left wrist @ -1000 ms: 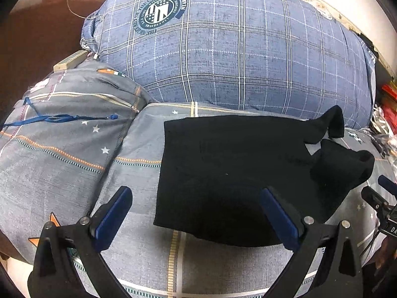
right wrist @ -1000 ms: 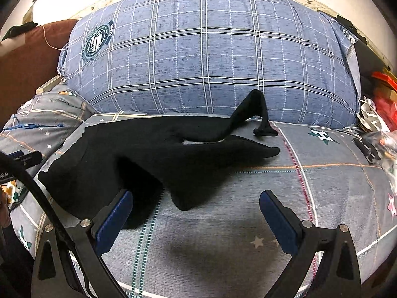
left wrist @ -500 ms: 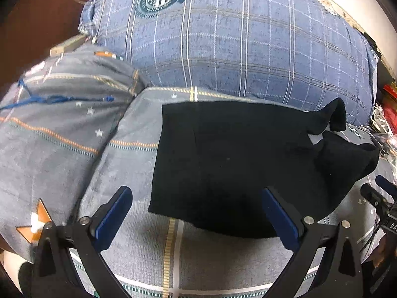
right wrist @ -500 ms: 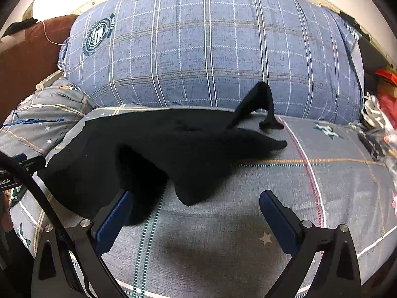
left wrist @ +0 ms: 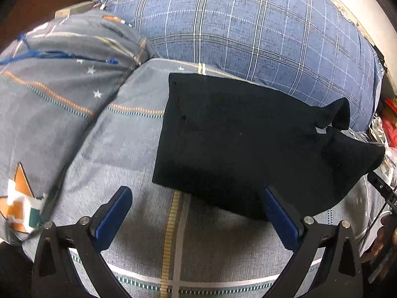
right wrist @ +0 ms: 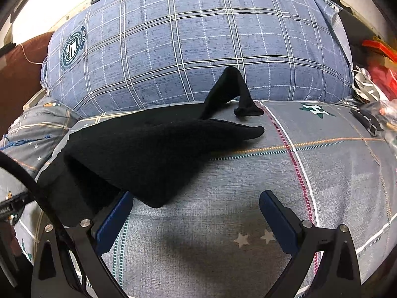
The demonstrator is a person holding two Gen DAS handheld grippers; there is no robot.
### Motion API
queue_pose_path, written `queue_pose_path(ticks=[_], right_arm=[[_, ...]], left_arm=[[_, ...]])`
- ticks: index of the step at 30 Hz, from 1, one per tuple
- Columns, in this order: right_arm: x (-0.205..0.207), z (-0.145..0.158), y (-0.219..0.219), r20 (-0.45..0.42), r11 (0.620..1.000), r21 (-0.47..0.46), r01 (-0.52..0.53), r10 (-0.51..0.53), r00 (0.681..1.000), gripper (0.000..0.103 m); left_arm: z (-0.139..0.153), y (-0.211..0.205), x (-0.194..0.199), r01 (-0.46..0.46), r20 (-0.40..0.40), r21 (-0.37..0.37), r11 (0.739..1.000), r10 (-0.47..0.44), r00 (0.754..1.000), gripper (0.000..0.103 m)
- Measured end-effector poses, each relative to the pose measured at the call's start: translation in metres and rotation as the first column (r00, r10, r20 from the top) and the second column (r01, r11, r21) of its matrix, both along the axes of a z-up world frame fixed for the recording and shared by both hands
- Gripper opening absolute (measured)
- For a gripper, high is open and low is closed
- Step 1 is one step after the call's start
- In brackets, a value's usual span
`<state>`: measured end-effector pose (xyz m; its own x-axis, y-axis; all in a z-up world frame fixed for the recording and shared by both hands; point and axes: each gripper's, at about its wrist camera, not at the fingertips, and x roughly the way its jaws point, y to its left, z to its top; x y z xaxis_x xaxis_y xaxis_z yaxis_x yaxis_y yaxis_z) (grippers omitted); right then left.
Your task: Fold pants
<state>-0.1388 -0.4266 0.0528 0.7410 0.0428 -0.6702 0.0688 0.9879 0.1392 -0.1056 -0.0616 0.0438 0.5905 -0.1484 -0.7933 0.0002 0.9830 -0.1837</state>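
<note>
Black pants lie on a grey star-print bed cover, partly folded, with the waist edge to the left and both leg ends trailing right toward a large blue plaid pillow. One leg end rides up against that pillow. The left tool hangs over the near edge of the pants with its jaws spread wide and holding nothing. The right tool is also spread wide and empty, its left finger just beside a drooping fold of the cloth.

To do this step well, each tool should probably pinch a single clean edge: the left at the near waist corner, the right at the loose leg ends. Pull the stray leg off the pillow first, so the layers lie flat before folding.

Compared with 1 second earlier, both tools have moved closer and lower over the pants, which now fill more of each view. The pants themselves have barely shifted.
</note>
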Motion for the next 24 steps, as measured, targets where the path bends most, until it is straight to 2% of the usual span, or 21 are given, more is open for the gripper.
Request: queue_pose_path(ticks=[4, 10, 14, 17, 21, 22, 24], right_arm=[[-0.003, 0.012, -0.006, 0.042, 0.999, -0.013, 0.035, -0.034, 0.999, 0.103], [0.01, 0.028, -0.029, 0.07, 0.996, 0.053, 0.077, -0.08, 0.994, 0.103], [0.035, 0.023, -0.044, 0.034, 0.981, 0.168, 0.093, -0.1, 0.994, 0.103], [0.055, 0.012, -0.055, -0.024, 0.961, 0.251, 0.116, -0.114, 0.993, 0.103], [0.079, -0.005, -0.071, -0.081, 0.916, 0.38, 0.129, -0.106, 0.991, 0.103], [0.087, -0.01, -0.073, -0.09, 0.91, 0.397, 0.117, -0.088, 0.992, 0.102], [0.102, -0.023, -0.075, -0.115, 0.901, 0.426, 0.084, -0.038, 0.993, 0.076]], left_arm=[[-0.006, 0.003, 0.005, -0.018, -0.026, -0.02, 1.0, 0.018, 1.0, 0.103], [-0.003, 0.001, 0.009, -0.013, -0.016, -0.075, 0.997, 0.012, 1.0, 0.103], [-0.013, -0.003, 0.013, -0.01, -0.054, -0.087, 0.996, 0.006, 0.999, 0.103], [-0.019, -0.001, 0.013, -0.012, -0.066, -0.095, 0.995, 0.006, 0.998, 0.103], [-0.028, -0.001, 0.021, -0.024, -0.092, -0.103, 0.994, 0.015, 0.996, 0.103], [-0.03, -0.002, 0.023, -0.022, -0.103, -0.113, 0.993, 0.01, 0.995, 0.103], [-0.029, -0.008, 0.024, -0.018, -0.085, -0.095, 0.995, 0.01, 0.996, 0.103]])
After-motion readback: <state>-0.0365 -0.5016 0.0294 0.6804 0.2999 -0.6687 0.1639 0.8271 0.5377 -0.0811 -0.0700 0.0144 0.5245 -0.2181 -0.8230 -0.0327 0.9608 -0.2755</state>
